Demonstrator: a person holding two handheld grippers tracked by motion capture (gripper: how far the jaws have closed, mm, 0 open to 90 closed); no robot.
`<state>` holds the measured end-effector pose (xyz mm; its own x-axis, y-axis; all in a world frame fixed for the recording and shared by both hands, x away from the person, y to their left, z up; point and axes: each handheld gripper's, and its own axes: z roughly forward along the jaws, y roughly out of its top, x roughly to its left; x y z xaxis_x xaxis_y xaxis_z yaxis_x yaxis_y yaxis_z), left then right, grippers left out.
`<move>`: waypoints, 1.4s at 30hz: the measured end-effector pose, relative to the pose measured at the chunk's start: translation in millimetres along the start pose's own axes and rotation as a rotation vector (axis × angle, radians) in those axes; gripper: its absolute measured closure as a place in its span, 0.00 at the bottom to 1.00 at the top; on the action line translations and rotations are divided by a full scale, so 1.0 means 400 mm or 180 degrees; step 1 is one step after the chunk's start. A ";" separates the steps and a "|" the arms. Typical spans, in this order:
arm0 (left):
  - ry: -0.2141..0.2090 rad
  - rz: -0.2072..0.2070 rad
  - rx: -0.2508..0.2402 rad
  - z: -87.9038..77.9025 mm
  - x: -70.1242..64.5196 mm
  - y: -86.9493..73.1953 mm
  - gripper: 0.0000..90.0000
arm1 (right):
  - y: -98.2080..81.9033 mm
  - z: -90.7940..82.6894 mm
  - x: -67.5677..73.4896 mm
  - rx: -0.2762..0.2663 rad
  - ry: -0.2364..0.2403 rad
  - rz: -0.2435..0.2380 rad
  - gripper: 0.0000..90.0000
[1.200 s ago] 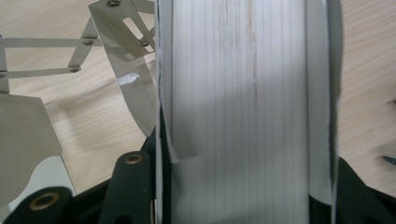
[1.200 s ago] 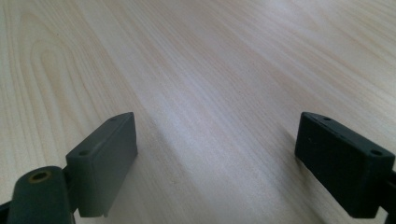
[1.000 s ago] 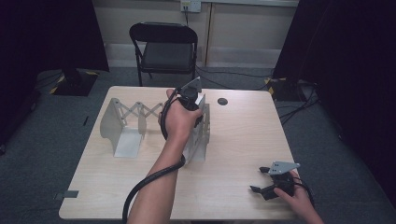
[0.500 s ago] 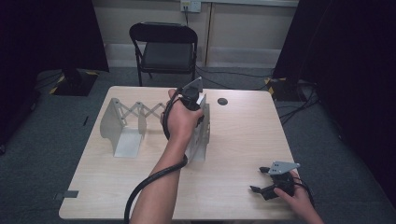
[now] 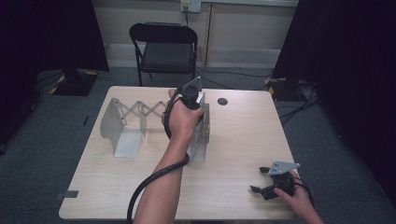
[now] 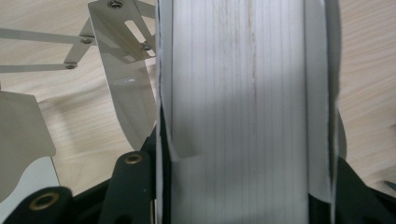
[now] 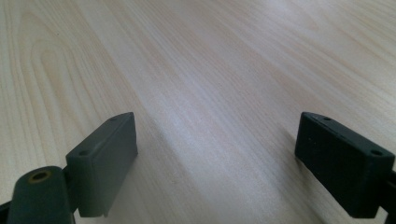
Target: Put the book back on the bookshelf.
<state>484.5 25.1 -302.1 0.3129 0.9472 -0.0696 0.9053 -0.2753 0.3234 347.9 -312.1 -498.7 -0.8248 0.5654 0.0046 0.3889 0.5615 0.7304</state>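
Black grippers (image 5: 261,183), grey plate (image 5: 283,167), bare forearms

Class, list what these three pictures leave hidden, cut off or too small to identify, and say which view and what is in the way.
- High view: the left gripper, covered by the hand, so its jaws on the metal rack's end plate are hidden.
- Left gripper view: the white slab runs off the top and bottom edges; too close and blurred to identify.
- High view: the dark round spot on the table, too small to tell.

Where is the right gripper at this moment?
In the high view the right gripper rests near the table's front right corner, jaws open over bare wood, well apart from the metal rack held by the left gripper.
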 end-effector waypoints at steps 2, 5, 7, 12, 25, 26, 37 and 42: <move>0.0028 0.0002 0.0017 0.003 -0.005 -0.001 0.59 | 0.000 0.000 0.000 -0.0001 0.0000 0.0003 0.14; 0.0038 -0.0010 -0.0001 0.009 -0.011 -0.003 0.59 | 0.000 0.000 0.000 -0.0001 0.0001 0.0004 0.14; 0.0033 -0.0026 -0.0013 0.012 -0.011 -0.004 0.59 | 0.000 0.000 0.000 -0.0001 0.0002 0.0003 0.14; 0.0059 -0.0032 -0.0030 0.013 -0.017 -0.004 0.59 | 0.000 0.000 0.000 0.0001 0.0003 -0.0001 0.14; 0.0097 -0.0022 0.0009 0.022 -0.022 -0.009 0.58 | 0.000 0.000 0.000 0.0000 0.0006 -0.0004 0.14; 0.0095 -0.0026 0.0011 0.024 -0.022 -0.010 0.58 | 0.000 0.000 0.000 0.0001 0.0006 -0.0003 0.14; 0.0027 0.0014 0.0013 0.013 -0.022 -0.011 0.55 | 0.000 0.000 0.000 0.0000 0.0008 0.0000 0.14; -0.0033 0.0060 -0.0041 0.002 -0.015 -0.017 0.52 | 0.000 0.000 0.001 0.0000 0.0010 -0.0001 0.14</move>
<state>476.8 21.2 -304.4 0.3329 0.9401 -0.0731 0.8955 -0.2909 0.3367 347.7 -311.9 -498.7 -0.8262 0.5633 0.0064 0.3887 0.5618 0.7303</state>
